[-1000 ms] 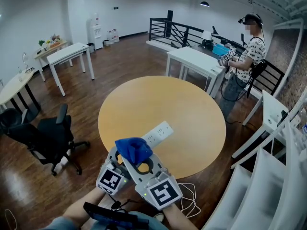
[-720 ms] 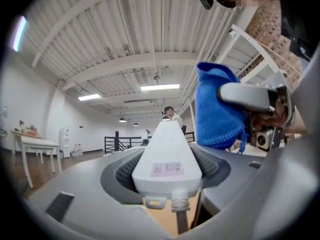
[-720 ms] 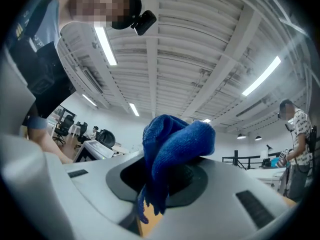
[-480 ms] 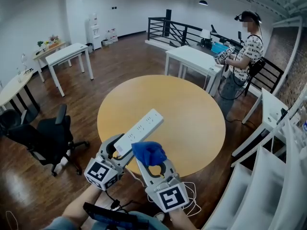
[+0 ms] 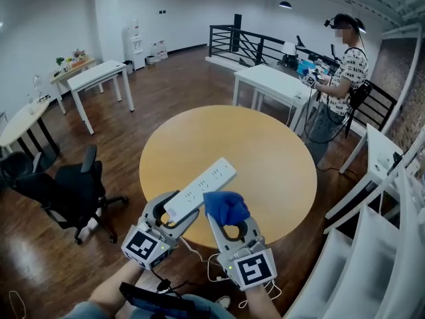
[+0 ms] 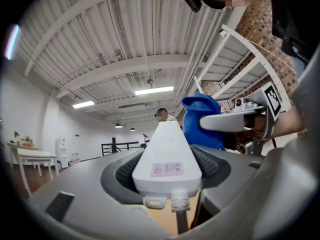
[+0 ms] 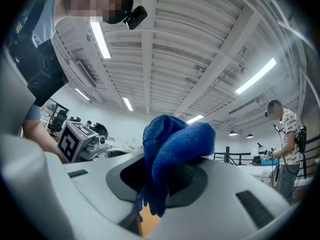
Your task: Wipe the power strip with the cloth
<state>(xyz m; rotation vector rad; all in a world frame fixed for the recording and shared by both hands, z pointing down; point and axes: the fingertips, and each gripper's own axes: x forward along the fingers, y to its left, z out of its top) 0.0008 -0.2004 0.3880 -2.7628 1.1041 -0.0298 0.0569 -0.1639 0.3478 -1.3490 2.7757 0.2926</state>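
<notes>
My left gripper (image 5: 171, 212) is shut on the near end of the white power strip (image 5: 200, 188). It holds the strip above the near part of the round wooden table (image 5: 265, 145), pointing up and to the right. In the left gripper view the strip (image 6: 167, 156) runs straight out between the jaws of that gripper (image 6: 167, 170), its cord hanging below. My right gripper (image 5: 227, 212) is shut on a bunched blue cloth (image 5: 226, 206), right beside the strip's right edge. I cannot tell whether cloth and strip touch. The cloth (image 7: 172, 151) fills the right gripper's (image 7: 165, 176) jaws.
A black office chair (image 5: 70, 191) stands left of the table. White desks (image 5: 272, 85) and a standing person (image 5: 340, 78) are behind it, and white shelving (image 5: 388, 244) runs along the right. The strip's white cord (image 5: 262, 291) loops down near my arms.
The right gripper has carried the cloth to the right, off the strip's near end to beside its right edge. The strip now shows along its whole length. The left gripper has barely shifted.
</notes>
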